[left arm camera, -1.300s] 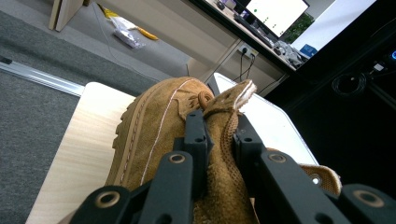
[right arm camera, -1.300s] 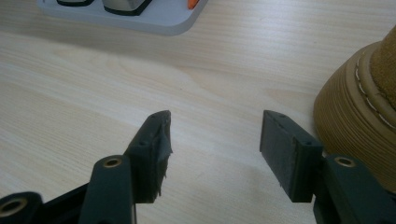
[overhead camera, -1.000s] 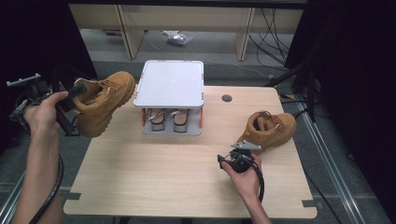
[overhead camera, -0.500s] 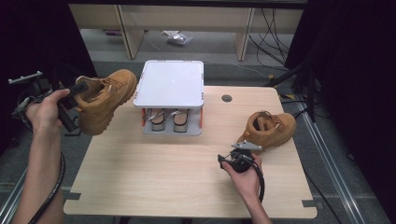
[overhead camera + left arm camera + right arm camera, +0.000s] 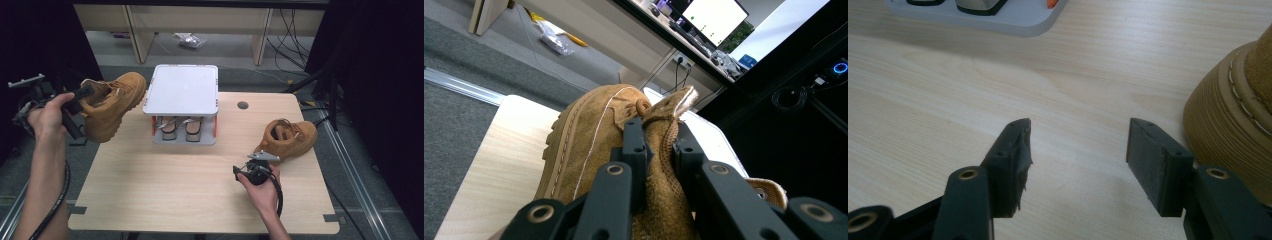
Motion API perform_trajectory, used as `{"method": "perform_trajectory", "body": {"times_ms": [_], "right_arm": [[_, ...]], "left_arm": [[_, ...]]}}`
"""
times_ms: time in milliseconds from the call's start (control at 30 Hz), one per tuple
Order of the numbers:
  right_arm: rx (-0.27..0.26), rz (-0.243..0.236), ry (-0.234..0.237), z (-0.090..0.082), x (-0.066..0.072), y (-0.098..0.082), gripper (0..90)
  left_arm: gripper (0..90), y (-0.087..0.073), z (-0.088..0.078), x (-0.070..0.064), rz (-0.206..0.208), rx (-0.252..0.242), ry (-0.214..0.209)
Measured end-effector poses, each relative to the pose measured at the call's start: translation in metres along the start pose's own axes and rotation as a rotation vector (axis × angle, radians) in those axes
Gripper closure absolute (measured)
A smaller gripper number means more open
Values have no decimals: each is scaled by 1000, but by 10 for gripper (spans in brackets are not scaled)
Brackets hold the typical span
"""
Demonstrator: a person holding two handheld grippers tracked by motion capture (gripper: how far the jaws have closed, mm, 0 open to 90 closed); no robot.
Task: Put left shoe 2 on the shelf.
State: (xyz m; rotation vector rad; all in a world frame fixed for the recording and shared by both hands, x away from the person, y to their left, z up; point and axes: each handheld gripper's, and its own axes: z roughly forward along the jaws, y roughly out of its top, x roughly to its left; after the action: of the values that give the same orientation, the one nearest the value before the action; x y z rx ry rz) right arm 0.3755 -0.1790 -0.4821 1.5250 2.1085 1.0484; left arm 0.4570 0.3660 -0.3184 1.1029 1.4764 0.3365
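Suede boot (image 5: 111, 102) aloft beside the counter's (image 5: 150, 190) left edge, left tool (image 5: 659, 145) clenched on its soft collar; stiff sole adds weight, may swing. Right tool (image 5: 1075, 160) released, empty.

You have one tan suede boot (image 5: 111, 102) lifted clear of the table at its far left, tilted, toe pointing toward the far right, lugged sole facing the near right; its collar is pinched at the heel end. The matching boot (image 5: 289, 138) rests on the table at the right, sole down, laces loose, opening facing up, toe toward the far right.
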Motion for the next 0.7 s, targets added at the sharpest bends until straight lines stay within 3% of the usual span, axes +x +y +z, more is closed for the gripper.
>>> {"method": "perform_trajectory", "body": {"times_ms": [700], "right_arm": [[-5, 5, 7, 2, 0, -1, 441]], "left_arm": [[806, 8, 6, -7, -17, -23, -9]]}}
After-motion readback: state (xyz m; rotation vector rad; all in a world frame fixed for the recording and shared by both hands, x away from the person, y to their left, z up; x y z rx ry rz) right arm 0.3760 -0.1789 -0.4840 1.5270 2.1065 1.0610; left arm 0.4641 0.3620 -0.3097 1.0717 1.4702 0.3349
